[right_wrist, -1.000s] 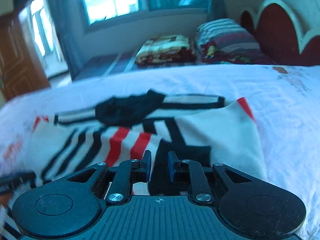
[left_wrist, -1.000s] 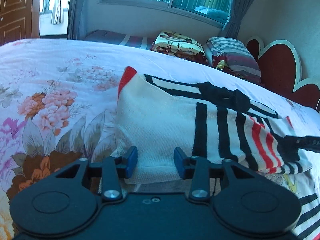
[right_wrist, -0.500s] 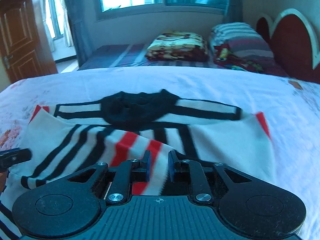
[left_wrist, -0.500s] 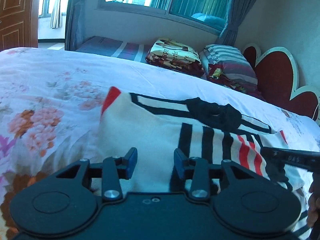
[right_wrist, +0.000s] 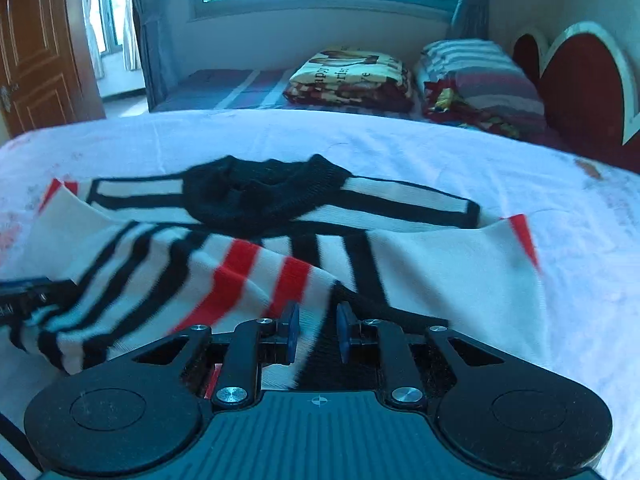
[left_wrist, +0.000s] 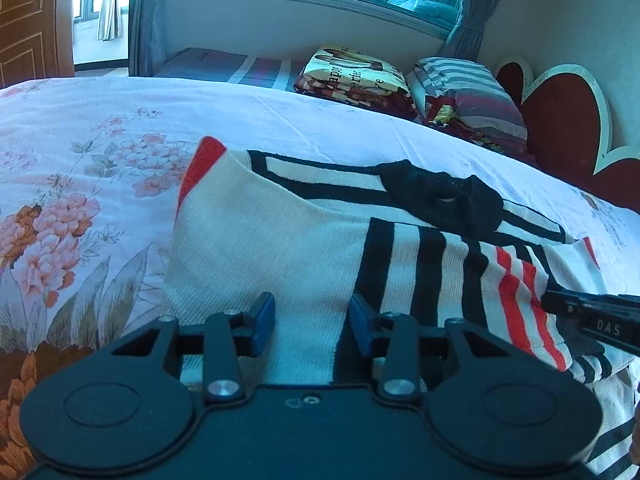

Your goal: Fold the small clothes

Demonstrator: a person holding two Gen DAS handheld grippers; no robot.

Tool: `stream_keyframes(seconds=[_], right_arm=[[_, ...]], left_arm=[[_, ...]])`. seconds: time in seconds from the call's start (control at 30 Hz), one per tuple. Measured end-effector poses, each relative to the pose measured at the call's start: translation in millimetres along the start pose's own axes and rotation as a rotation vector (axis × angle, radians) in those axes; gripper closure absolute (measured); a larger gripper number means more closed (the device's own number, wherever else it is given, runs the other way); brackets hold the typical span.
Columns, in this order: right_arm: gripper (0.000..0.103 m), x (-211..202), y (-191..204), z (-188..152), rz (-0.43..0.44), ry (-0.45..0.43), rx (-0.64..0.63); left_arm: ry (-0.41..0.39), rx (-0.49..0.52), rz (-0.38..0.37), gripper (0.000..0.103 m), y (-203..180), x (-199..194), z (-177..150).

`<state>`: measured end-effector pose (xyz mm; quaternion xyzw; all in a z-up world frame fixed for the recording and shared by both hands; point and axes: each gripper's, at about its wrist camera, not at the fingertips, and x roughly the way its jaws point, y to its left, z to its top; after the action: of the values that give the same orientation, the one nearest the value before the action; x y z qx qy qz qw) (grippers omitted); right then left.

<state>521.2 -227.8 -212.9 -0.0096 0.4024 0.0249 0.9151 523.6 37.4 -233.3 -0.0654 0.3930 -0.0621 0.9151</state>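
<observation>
A small white knit sweater (left_wrist: 280, 248) with black and red stripes and a black collar (left_wrist: 440, 200) lies on the floral bedsheet (left_wrist: 80, 168). My left gripper (left_wrist: 312, 322) is open, its blue pads on either side of the sweater's near white edge. My right gripper (right_wrist: 316, 334) has its jaws slightly apart around a fold of the striped cloth (right_wrist: 248, 276), which drapes over the sweater. The right gripper's tip shows at the right edge of the left wrist view (left_wrist: 592, 316). The left gripper's tip shows at the left edge of the right wrist view (right_wrist: 28, 300).
Folded blankets (left_wrist: 356, 80) and striped pillows (left_wrist: 468, 92) lie beyond the bed's far side. A red heart-shaped headboard (left_wrist: 560, 120) stands at the right. A wooden door (right_wrist: 36, 52) is at the left, under-window bench (right_wrist: 224, 88) behind.
The right gripper's jaws have opened a little from the tight pinch. The striped fold has moved over the sweater's front. The left gripper stays open at the near edge.
</observation>
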Motion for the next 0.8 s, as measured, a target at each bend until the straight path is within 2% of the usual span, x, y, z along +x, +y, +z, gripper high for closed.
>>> stream_keyframes(seconds=[0.17,0.3,0.53,0.8], right_arm=[[0.085,-14.9,-14.9,-2.6,-0.02,0.008,0.028],[0.085,-36.6,-16.5,-7.3,0.024,-0.008,0.044],[0.085,-71.2,-1.2,-19.3,0.094,-0.036,0.01],[0.085,-88.7,7.2,-42.7,0.157,-0.004,0.016]], left_arm=[[0.005,0.009,0.034,0.062,-5.6,-5.4,-1.0],[0.003,0.006,0.054,0.058,-12.8,-15.9,-0.8],[-0.025,0.062,0.009,0.056,-46.0,-47.9,-11.5],[0.017,0.101,-0.037,0.052,-79.6,-65.7,-37.1]])
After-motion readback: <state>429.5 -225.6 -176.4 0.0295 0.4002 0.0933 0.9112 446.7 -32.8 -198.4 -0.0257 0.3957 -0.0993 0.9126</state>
